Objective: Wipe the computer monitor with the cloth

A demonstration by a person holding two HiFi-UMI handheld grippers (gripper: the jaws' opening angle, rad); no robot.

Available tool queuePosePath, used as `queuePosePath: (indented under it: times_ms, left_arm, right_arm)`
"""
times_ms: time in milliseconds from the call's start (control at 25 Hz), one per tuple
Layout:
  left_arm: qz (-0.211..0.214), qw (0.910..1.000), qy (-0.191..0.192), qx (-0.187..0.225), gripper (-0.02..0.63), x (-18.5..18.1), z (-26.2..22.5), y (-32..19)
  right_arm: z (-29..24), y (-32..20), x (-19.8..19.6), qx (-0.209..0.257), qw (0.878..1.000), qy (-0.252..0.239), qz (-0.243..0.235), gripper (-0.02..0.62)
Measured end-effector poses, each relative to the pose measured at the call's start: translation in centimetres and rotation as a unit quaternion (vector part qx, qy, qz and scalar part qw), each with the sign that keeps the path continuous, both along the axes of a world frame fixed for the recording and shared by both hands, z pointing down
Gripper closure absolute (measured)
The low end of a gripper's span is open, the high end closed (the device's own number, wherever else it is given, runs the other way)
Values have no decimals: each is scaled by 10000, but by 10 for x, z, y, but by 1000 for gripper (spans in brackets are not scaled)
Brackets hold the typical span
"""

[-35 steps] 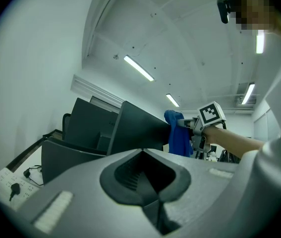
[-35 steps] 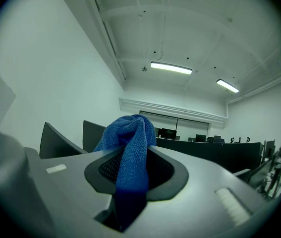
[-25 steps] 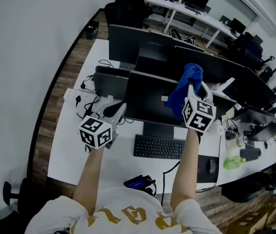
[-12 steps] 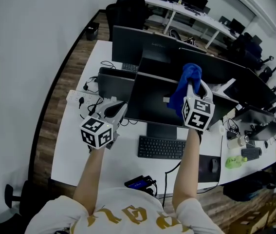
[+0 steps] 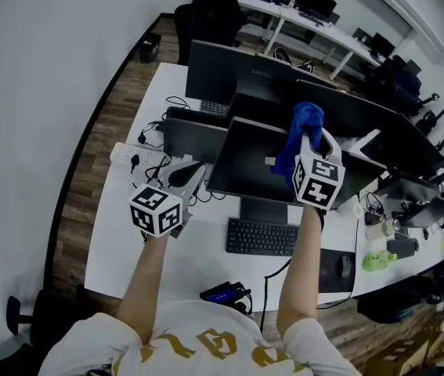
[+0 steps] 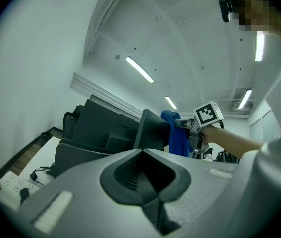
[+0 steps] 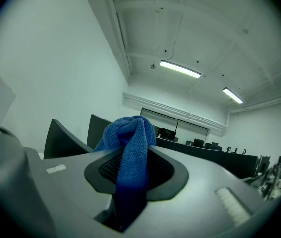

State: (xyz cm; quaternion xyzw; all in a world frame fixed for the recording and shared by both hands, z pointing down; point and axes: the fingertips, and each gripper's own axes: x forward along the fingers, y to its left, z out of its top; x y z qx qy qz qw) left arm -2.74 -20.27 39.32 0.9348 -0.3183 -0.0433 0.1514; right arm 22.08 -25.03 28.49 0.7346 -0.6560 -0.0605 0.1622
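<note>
Raised right gripper (image 5: 312, 146) pinches cloth (image 5: 303, 121) beside monitor (image 5: 245, 163).

Cloth (image 5: 306, 121) — slightly leftward on monitor (image 5: 249, 163)

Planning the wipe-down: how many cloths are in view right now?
1: the blue cloth, pinched in the right gripper's jaws, up by the centre monitor's top right corner. Others could be hidden behind the screens.
</note>
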Motion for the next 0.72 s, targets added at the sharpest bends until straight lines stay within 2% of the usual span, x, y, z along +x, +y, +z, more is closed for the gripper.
queuePosePath:
  times_ms: [360,720]
  left_arm:
    - [14,10000,90,-27,606,-12,2,-8]
    - [36,9998,198,-22,606,-18,2,-17]
  right_arm:
    - [0,-4,-20,101,9992,-374,-60,480]
    - [-1,-8,-48,163,9988,-429,-179,480]
